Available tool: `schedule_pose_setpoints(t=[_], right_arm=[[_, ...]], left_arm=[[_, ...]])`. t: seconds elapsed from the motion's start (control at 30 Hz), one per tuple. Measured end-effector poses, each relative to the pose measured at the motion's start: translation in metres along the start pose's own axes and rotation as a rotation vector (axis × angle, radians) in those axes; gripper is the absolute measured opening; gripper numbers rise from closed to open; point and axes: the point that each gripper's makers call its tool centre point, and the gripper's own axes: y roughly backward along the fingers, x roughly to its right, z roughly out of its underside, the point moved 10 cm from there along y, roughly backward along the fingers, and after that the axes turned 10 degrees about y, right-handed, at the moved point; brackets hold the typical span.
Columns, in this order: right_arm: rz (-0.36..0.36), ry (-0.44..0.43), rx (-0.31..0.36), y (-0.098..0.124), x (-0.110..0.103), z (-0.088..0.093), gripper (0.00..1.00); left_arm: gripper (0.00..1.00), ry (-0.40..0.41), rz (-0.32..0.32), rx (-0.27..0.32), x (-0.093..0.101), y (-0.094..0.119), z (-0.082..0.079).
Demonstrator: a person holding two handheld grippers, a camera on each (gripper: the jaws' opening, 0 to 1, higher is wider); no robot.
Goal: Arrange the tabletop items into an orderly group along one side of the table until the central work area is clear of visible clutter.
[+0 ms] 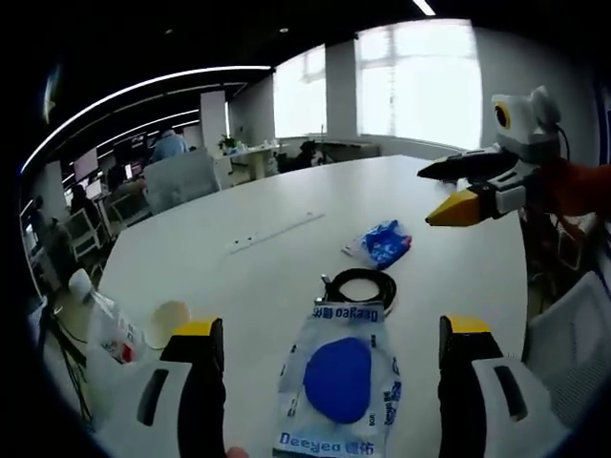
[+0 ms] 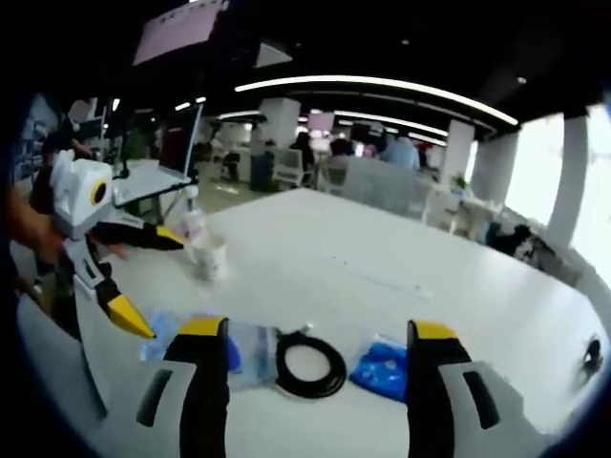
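Currently, scene: a white desk (image 1: 286, 277) carries loose items near one edge.
Items: a clear packet with a blue disc (image 1: 339, 382), a coiled black cable (image 1: 361, 286) touching its far end, a crumpled blue wrapper (image 1: 384, 242) just beyond; a paper cup (image 2: 210, 258) and a plastic bottle (image 2: 188, 226) are set nearer the desk's other edge.
Left gripper (image 1: 329, 348): jaws apart, nothing held, packet between them.
Right gripper (image 2: 310, 348): jaws apart, nothing held, cable ahead.
Advice: the packet is best pinched flat at its edge and slid toward the cup, judged.
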Motion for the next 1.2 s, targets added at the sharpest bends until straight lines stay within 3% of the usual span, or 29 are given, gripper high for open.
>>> schedule_pose_setpoints(t=[0.2, 0.7, 1.2], right_arm=[[-0.044, 0.021, -0.023, -0.005, -0.010, 0.008, 0.50], [-0.139, 0.117, -0.055, -0.023, -0.024, 0.011, 0.29], [-0.224, 0.169, -0.093, -0.037, -0.032, 0.020, 0.26]], left_arm=[[0.90, 0.013, -0.019, -0.005, -0.001, 0.005, 0.011], [0.88, 0.014, -0.088, -0.009, -0.007, 0.022, 0.032], [0.86, 0.061, -0.147, -0.036, -0.008, 0.034, 0.052]])
